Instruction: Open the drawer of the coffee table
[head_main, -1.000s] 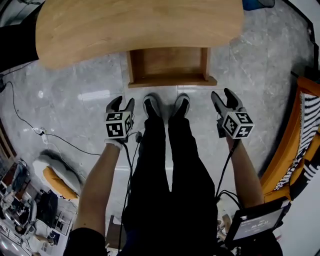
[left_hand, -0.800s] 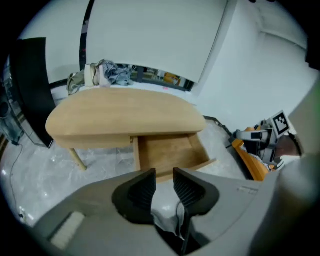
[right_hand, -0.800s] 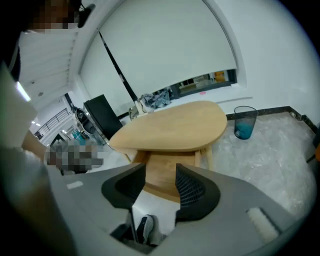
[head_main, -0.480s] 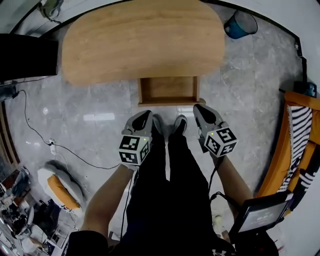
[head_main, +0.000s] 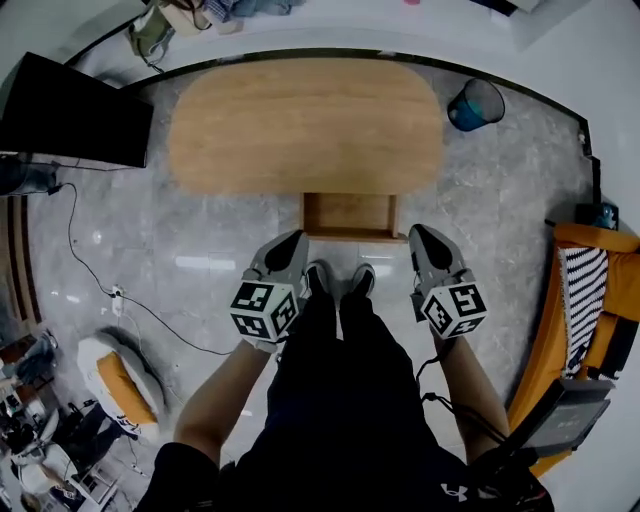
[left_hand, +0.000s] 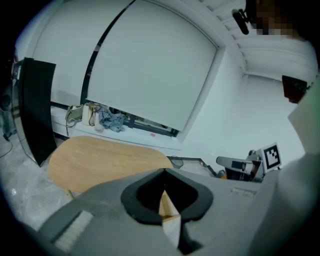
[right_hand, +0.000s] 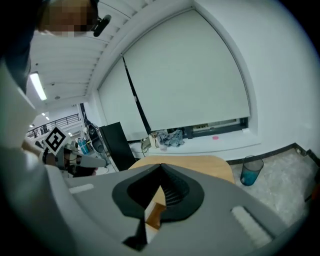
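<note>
The coffee table (head_main: 305, 125) has an oval wooden top, and its drawer (head_main: 348, 215) stands pulled out toward me, showing a bare wooden inside. My left gripper (head_main: 290, 245) hangs in the air short of the drawer's left corner, jaws shut with nothing between them. My right gripper (head_main: 425, 238) is held short of the drawer's right corner, also shut and empty. In the left gripper view the closed tips (left_hand: 164, 171) point over the table top (left_hand: 110, 160). In the right gripper view the closed tips (right_hand: 161, 165) point at the table (right_hand: 200, 162).
My legs and shoes (head_main: 335, 280) stand just before the drawer. A blue bin (head_main: 475, 103) sits right of the table, a black panel (head_main: 75, 120) to its left, an orange striped chair (head_main: 585, 290) at far right. A cable (head_main: 90, 270) trails over the grey floor.
Both grippers have gone from open to shut and risen well above the floor. The head view has also risen, so the table and drawer look smaller and farther away.
</note>
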